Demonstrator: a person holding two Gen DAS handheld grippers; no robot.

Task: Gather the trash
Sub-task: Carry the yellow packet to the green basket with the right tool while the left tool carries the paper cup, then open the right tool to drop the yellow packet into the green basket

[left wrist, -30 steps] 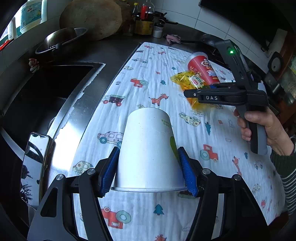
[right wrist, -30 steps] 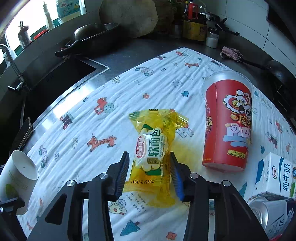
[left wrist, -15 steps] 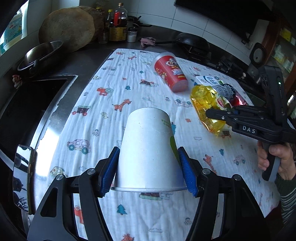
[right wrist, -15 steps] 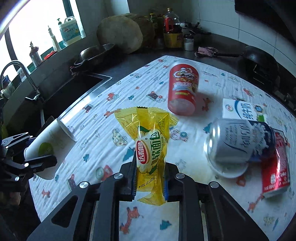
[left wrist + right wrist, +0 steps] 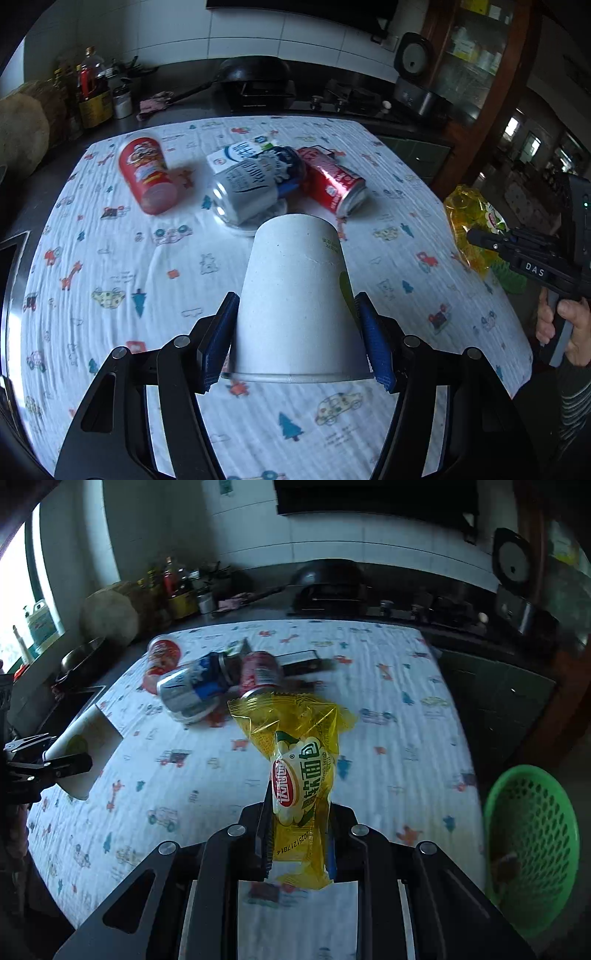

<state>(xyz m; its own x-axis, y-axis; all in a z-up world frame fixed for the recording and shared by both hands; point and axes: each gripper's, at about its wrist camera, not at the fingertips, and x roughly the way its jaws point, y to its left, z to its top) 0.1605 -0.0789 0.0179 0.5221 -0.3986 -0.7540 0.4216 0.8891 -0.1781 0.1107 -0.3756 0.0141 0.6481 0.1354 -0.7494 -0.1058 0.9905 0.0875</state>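
Note:
My left gripper [image 5: 297,332] is shut on a white paper cup [image 5: 295,302], held upside down above the patterned cloth [image 5: 110,280]. My right gripper [image 5: 299,834] is shut on a yellow bread wrapper [image 5: 301,768], lifted off the cloth [image 5: 388,672] near its right edge. In the left wrist view the wrapper [image 5: 469,225] hangs beyond the cloth's right side in the other gripper [image 5: 480,238], held by a hand [image 5: 569,325]. A green mesh basket [image 5: 532,849] sits low to the right of the counter.
On the cloth lie a red cup [image 5: 146,173], a silver-blue can [image 5: 255,184], a red can [image 5: 332,181] and a milk carton [image 5: 240,151]. A black pan [image 5: 255,74], bottles [image 5: 92,92] and a stove stand at the back. The sink [image 5: 66,709] is at the left.
Both grippers have swung to the right across the cloth with their loads. The right gripper closed on the yellow wrapper and lifted it; the green basket has come into its view.

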